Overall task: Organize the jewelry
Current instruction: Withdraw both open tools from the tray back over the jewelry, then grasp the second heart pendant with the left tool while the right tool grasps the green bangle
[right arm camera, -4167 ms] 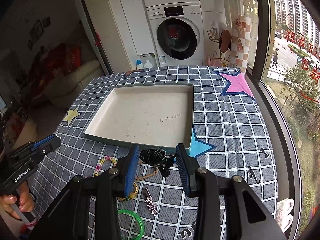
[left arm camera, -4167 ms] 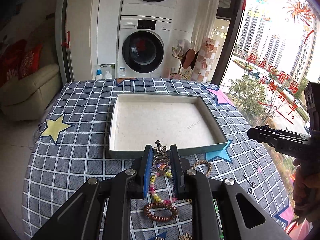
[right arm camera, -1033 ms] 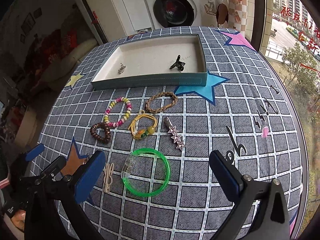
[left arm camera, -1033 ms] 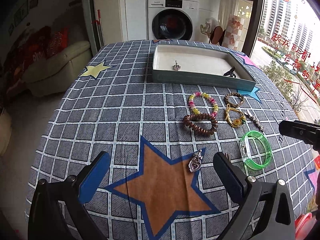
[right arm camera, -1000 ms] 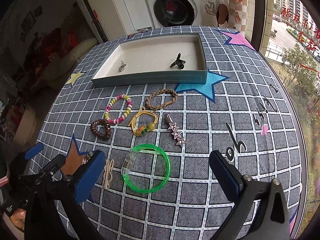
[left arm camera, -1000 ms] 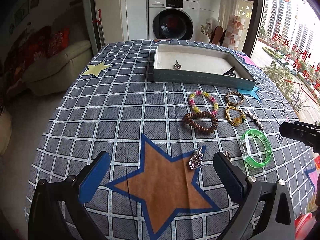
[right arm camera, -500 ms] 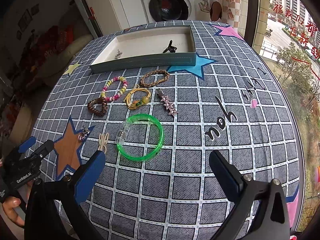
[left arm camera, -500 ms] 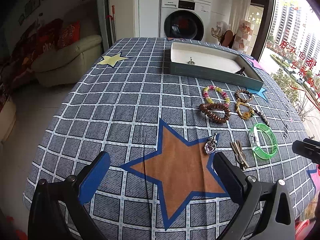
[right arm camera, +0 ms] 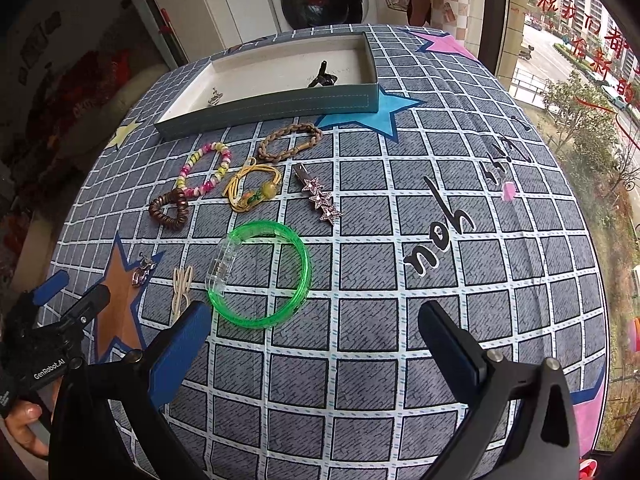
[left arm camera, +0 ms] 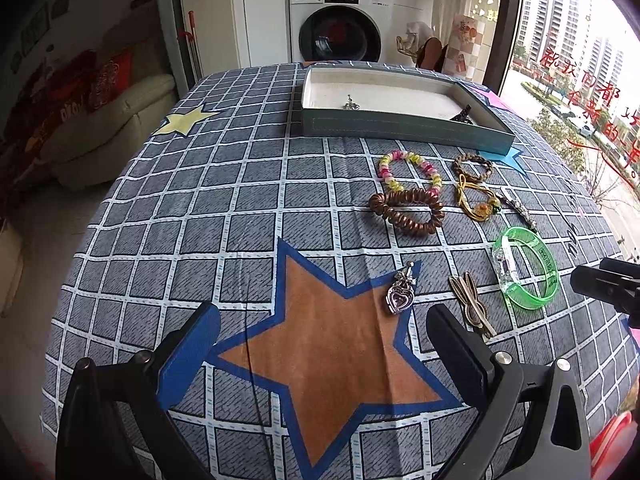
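a washing machine (left arm camera: 340, 28) stands behind a table covered in a grey checked cloth (left arm camera: 240, 208) printed with stars, with a window on high-rise blocks at 2 o'clock and a pale sofa (left arm camera: 120, 120) at 9 o'clock.

in the left wrist view the left gripper (left arm camera: 322, 344) hangs low over the big brown star (left arm camera: 332, 352), its blue-padded jaws spread wide with nothing between them. a heart pendant (left arm camera: 400, 292) lies on the star's upper right edge, just ahead of the gap toward 1 o'clock, and a gold hair clip (left arm camera: 472, 306) lies just beside it, next to the right finger.

in the right wrist view the right gripper (right arm camera: 314, 336) is likewise fully spread and holds nothing. the green bangle (right arm camera: 260, 276) lies flat at 11 o'clock from the gap, close to the left finger's tip but apart from it.

further up the cloth, in a loose cluster: a brown coil hair tie (right arm camera: 170, 208), a pink-and-yellow bead bracelet (right arm camera: 206, 170), a yellow cord bracelet (right arm camera: 252, 186), a braided brown bracelet (right arm camera: 290, 140) and a star hair clip (right arm camera: 320, 198).

the teal tray (right arm camera: 280, 106) sits beyond them at 12 o'clock. inside it lie a small silver pendant (right arm camera: 214, 96) toward 9 o'clock and a black clip (right arm camera: 322, 76) toward 3 o'clock, well apart.

a hand (right arm camera: 24, 424) grips the left tool's handle at 8 o'clock in the right wrist view.
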